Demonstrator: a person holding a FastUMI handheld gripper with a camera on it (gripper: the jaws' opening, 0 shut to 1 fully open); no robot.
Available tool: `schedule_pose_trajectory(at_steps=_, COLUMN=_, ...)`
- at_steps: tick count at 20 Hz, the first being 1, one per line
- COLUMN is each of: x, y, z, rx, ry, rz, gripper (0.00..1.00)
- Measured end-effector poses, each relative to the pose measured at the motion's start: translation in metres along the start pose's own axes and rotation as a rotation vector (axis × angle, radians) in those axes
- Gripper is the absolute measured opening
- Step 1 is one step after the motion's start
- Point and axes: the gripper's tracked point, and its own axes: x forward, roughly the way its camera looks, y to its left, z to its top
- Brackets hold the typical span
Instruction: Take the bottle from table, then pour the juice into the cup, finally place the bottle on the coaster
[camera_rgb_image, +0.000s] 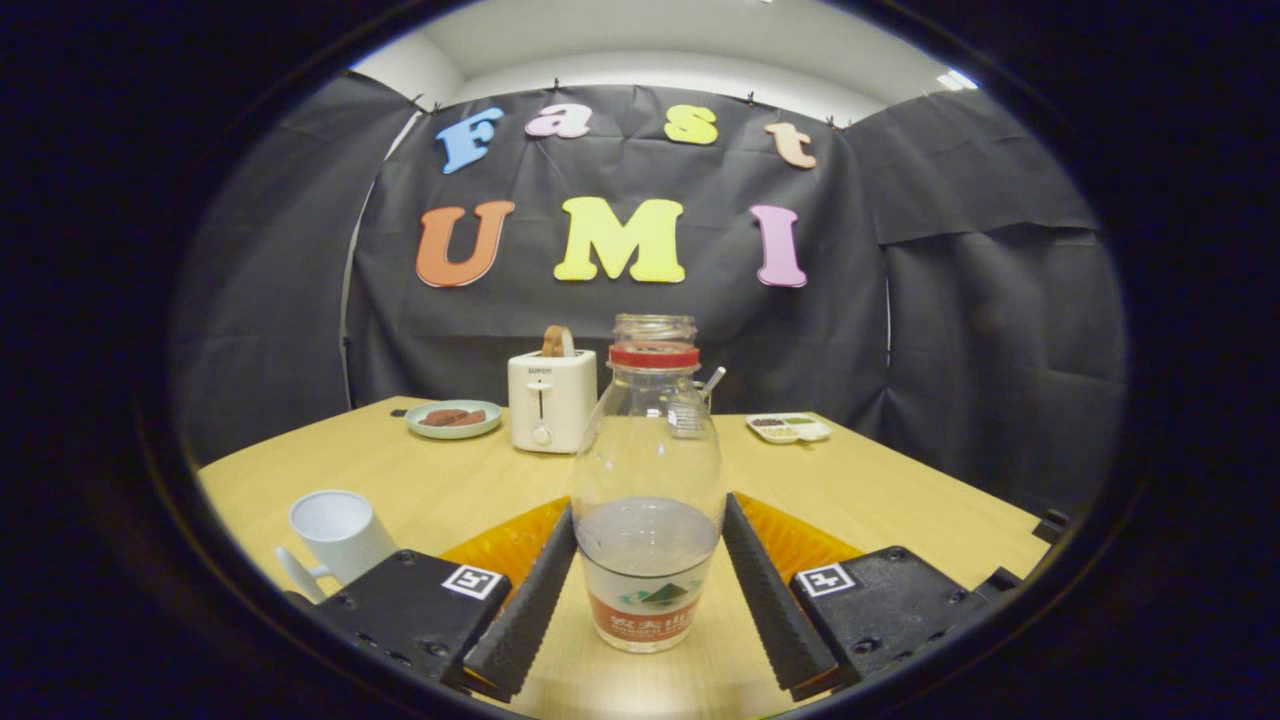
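A clear plastic bottle (648, 470) stands upright between my fingers; it has no cap, a red ring at the neck and a little pale liquid in the bottom. My gripper (649, 512) is shut on it, each finger pressing one side of its lower body just above the label. The bottle's base is close to the wooden table (880, 490); whether it touches I cannot tell. A white cup (340, 532) with a handle sits on the table to the left of my left finger, mouth up.
Beyond the bottle stand a white toaster (551, 400) with a slice of bread in it, a pale green plate (454, 419) with brown food to its left, and a small white dish (789, 428) to the right. A spoon handle (712, 380) shows behind the bottle's shoulder.
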Motion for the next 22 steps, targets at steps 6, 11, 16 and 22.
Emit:
schedule_pose_trajectory(at_steps=6, x=0.005, y=0.003, z=-0.009, rx=-0.007, ry=0.042, rz=0.016, gripper=0.84)
schedule_pose_trajectory(at_steps=11, x=0.004, y=-0.002, z=-0.01, rx=0.013, ry=0.046, rz=-0.002, gripper=0.83)
schedule_pose_trajectory(at_steps=16, x=-0.003, y=0.0, z=-0.001, rx=-0.052, ry=0.022, rz=0.003, gripper=0.8)
schedule_pose_trajectory(at_steps=22, x=-0.015, y=0.009, z=0.026, rx=-0.163, ry=-0.005, rz=0.025, gripper=0.8)
